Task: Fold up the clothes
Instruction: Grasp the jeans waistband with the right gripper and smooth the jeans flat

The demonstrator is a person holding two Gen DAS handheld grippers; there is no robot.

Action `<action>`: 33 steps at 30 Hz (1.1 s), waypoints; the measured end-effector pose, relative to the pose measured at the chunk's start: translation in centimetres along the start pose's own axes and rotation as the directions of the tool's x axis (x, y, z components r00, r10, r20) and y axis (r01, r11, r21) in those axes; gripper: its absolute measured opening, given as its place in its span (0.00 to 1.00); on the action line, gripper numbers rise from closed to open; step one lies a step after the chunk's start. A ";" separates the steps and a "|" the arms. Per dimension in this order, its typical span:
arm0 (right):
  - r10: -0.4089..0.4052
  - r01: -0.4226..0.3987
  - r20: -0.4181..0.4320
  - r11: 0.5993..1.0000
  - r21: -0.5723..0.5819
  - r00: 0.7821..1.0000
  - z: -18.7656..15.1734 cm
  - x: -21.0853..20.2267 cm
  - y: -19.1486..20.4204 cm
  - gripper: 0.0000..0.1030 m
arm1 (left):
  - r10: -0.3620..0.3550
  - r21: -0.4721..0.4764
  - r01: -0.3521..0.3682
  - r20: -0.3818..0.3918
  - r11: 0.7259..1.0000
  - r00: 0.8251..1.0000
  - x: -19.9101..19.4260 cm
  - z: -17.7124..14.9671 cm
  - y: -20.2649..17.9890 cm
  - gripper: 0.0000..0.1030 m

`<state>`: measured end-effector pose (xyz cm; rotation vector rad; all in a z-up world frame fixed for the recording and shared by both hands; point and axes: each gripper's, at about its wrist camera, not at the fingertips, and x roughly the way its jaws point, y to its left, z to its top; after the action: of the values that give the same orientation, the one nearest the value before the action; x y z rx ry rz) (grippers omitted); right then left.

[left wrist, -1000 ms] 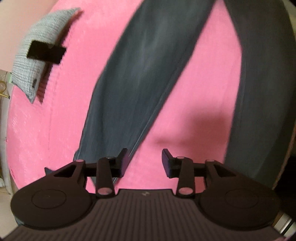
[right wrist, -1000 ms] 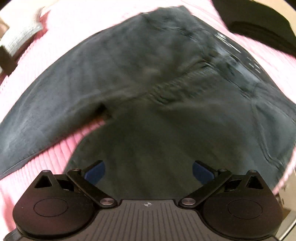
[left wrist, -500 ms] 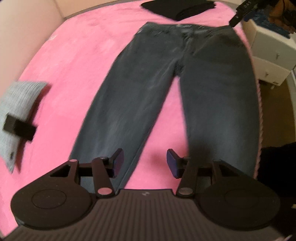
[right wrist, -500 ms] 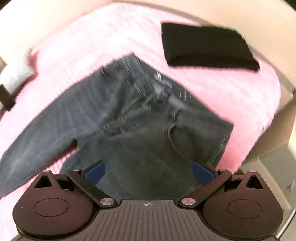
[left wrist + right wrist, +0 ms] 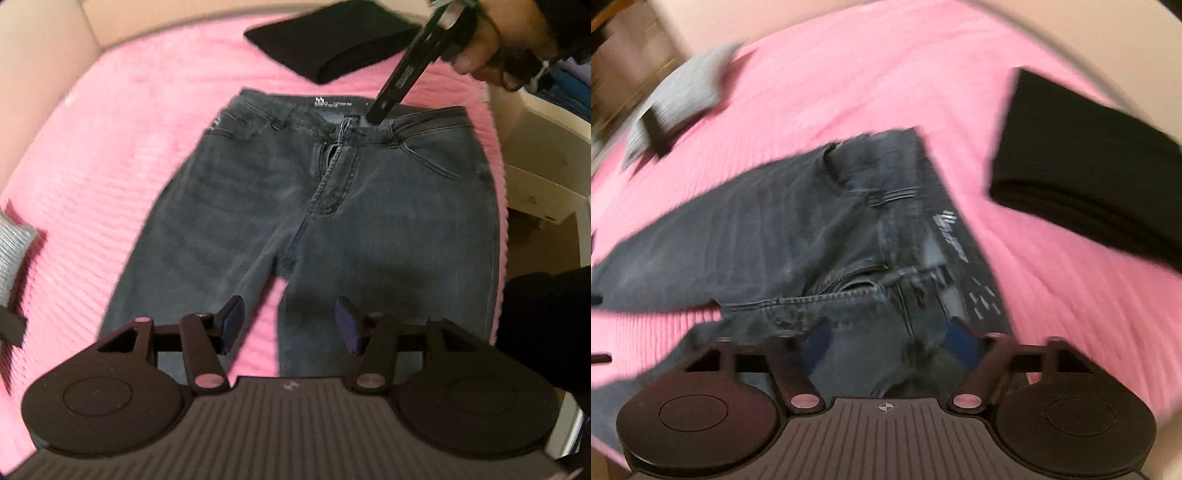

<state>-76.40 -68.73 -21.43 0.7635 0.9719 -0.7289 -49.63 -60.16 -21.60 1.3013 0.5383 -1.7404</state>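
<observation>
Jeans: dark grey denim jeans (image 5: 369, 206) lie flat and face up on the cover, filling the centre of the left wrist view, waistband toward the top of the frame and both legs running down under the near gripper; the fly is unzipped. In the right wrist view the same jeans (image 5: 798, 236) cross the middle of the frame, blurred, waistband at right.

Right gripper: the black right gripper (image 5: 886, 341) sits at the lower centre of its own view, jaws closing, with the denim beside the fly lying between the blue pads; whether the pads press the cloth cannot be told through the blur. In the left wrist view it shows as a dark finger (image 5: 400, 75) slanting down from the upper right to the waistband just right of the fly, held by a person's hand (image 5: 491, 40).

Left gripper: the black left gripper (image 5: 286, 325) at lower centre has its jaws partly apart and opening, nothing between them; it hangs over the gap between the two legs, below the crotch.

Cover: pink ribbed fleece bed cover (image 5: 110, 155) under everything.

Black garment: folded black cloth (image 5: 332, 44) at top centre, beyond the waistband, apart from it.

Grey item: light grey knitted piece (image 5: 683, 92) at the upper left of the right wrist view, well apart from the jeans.
</observation>
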 end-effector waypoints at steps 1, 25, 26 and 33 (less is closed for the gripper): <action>0.033 -0.034 -0.026 0.999 -0.040 0.999 0.4 1.5 -0.7 0.50 | -0.005 -0.020 0.004 -0.017 1.000 1.000 0.8 1.0 -0.7 0.50; 0.153 -0.164 -0.065 0.964 -0.212 0.986 3.6 6.5 -4.8 0.19 | 0.024 -0.064 -0.035 -0.167 0.997 0.986 5.5 5.5 -4.2 0.55; 0.152 -0.167 -0.091 0.968 -0.185 0.984 3.5 7.5 -5.5 0.27 | 0.024 -0.070 -0.036 -0.164 0.997 0.986 5.5 5.4 -4.3 0.55; 0.224 -0.223 -0.022 0.952 -0.209 0.974 4.0 7.2 -7.5 0.54 | -0.002 -0.105 -0.013 -0.149 0.994 0.989 6.6 6.1 -4.6 0.57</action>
<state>-78.00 -77.39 -28.20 0.6732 0.9261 -0.4216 -57.32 -64.92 -26.21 1.3627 0.7023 -1.5957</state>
